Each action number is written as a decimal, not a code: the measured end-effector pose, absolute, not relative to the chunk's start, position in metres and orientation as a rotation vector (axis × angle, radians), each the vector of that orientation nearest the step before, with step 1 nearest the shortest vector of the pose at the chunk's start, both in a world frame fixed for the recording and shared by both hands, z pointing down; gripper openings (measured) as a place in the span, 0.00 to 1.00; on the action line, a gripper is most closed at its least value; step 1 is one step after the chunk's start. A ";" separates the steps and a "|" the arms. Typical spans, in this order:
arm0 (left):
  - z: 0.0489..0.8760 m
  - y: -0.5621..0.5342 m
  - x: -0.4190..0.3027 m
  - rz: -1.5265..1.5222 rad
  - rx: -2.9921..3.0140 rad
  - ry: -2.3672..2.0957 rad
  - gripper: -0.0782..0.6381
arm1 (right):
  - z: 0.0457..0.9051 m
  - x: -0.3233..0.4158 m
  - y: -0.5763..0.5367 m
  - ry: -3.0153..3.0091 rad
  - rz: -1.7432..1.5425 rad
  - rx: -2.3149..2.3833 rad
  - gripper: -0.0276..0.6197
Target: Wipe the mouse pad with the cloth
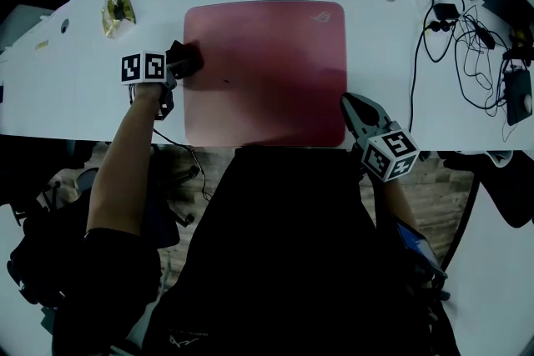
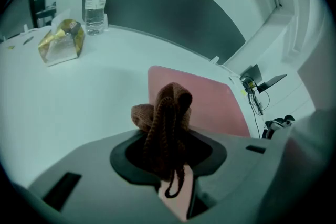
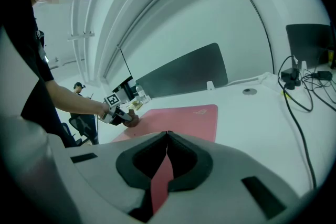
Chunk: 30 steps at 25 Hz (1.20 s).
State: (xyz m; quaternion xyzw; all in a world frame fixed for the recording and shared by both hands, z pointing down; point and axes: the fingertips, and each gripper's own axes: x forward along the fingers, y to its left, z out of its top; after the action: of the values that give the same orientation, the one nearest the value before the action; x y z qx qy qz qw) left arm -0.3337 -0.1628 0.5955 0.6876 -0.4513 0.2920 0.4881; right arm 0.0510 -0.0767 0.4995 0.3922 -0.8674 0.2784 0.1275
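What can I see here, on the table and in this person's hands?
mouse pad: one, pink-red, flat in the middle of the table
cloth: one, brown knit, at the pad's left edge
water bottle: one, clear with a green cap, far left of the table
wrapped packet: one, gold and clear, beside the bottle
cables: a tangle, black, right end of the table
table: one, white
divider panel: one, dark grey, behind the table
left tongs: grey, shut on the cloth
right tongs: grey, shut, empty, at the pad's near right corner
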 end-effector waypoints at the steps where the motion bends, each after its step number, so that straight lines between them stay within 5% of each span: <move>1: 0.595 -0.163 -0.336 0.727 1.666 -1.115 0.30 | 0.500 0.053 -0.076 -2.523 0.812 1.143 0.08; 7: 0.581 -0.172 -0.318 0.701 1.699 -1.121 0.30 | 0.501 0.062 -0.079 -2.531 0.854 1.165 0.08; 30: 0.570 -0.207 -0.018 0.552 1.927 -0.554 0.30 | 0.514 0.093 -0.092 -2.498 0.964 1.211 0.08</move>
State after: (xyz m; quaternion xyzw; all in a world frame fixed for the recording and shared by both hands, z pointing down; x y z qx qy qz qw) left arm -0.0178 -0.2071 0.5699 0.7990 -0.2296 0.2287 0.5066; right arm 0.0935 -0.0916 0.5135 0.4099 -0.8457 0.3263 0.1013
